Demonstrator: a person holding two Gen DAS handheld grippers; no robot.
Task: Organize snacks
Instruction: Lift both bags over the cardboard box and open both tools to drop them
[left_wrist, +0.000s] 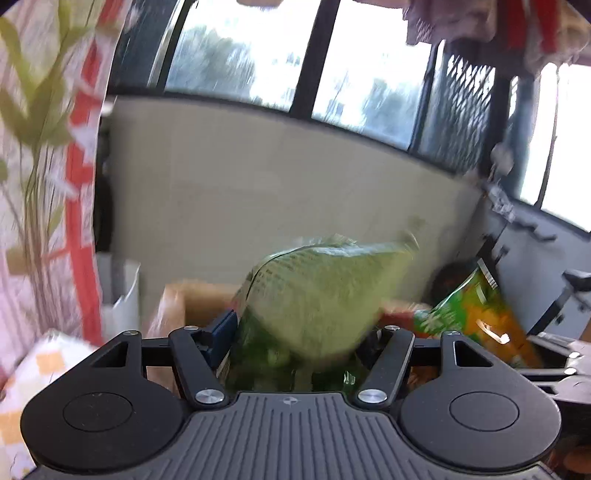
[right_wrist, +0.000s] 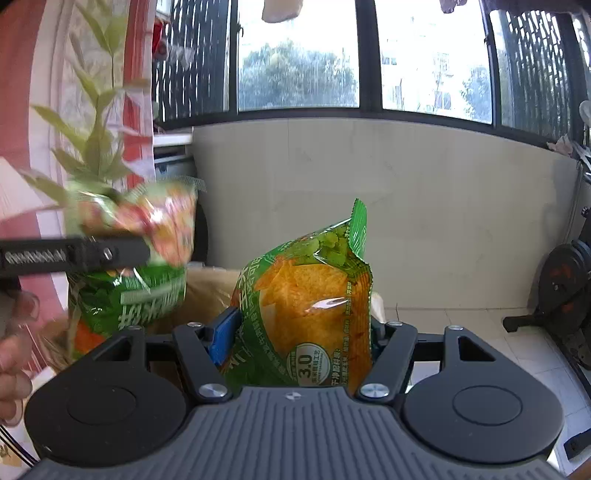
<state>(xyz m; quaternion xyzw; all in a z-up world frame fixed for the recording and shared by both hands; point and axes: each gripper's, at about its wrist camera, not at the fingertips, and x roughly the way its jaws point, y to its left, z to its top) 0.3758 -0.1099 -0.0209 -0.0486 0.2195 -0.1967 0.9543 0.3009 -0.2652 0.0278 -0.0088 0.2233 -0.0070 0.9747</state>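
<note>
My left gripper (left_wrist: 297, 347) is shut on a green snack bag (left_wrist: 314, 299), held up in the air and blurred. The same bag shows at the left of the right wrist view (right_wrist: 136, 258), with the left gripper (right_wrist: 144, 253) clamped across it. My right gripper (right_wrist: 301, 332) is shut on a green and orange chip bag (right_wrist: 310, 295), held upright. That bag also shows at the right of the left wrist view (left_wrist: 476, 314). An open cardboard box (left_wrist: 192, 299) sits below and behind both bags, also in the right wrist view (right_wrist: 207, 295).
A grey low wall (right_wrist: 406, 206) with windows above stands ahead. A floral curtain with a green plant (right_wrist: 92, 122) is at the left. An exercise machine (right_wrist: 565, 288) stands on the tiled floor at the right. A patterned cloth (left_wrist: 40, 369) lies at lower left.
</note>
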